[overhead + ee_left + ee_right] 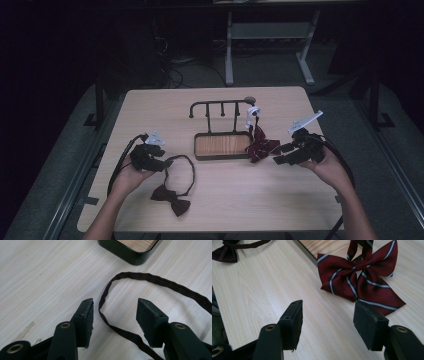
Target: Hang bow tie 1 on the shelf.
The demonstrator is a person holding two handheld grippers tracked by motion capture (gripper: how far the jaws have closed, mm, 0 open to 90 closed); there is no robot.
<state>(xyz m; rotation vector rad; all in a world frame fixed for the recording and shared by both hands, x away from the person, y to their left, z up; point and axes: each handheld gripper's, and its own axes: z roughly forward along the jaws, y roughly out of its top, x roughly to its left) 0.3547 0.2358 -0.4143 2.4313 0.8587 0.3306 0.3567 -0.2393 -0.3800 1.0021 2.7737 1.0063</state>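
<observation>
A: Dark room, pale wooden table (150,107) under the light, and both hands are in from the near edge.

B: Start me at the left gripper (115,312).

A: Jaws apart, pads bare. The brown strap (140,280) of the dark bow tie (171,197) runs across the wood between them, closer to the left pad, but neither pad presses it. It's loose, not pinched.

B: And the bow itself?

A: Lying flat on the table near the front edge, just right of the left hand (131,172), its strap looping up toward the stand.

B: Right gripper (328,317)?

A: Also spread wide, nothing between the pads but bare tabletop. Just ahead of them sits the striped red bow tie (362,277), wings spread on the wood, apart from the jaws.

B: Where's that one sit overall?

A: In the high view it hangs from the right end of the black rack (220,106), its bow resting against the right end of the wood-bottomed tray (222,145). The right hand (327,167) holds its gripper low, pointing left at it.

B: Anything gripped?

A: No, both sets of jaws stand released.
</observation>
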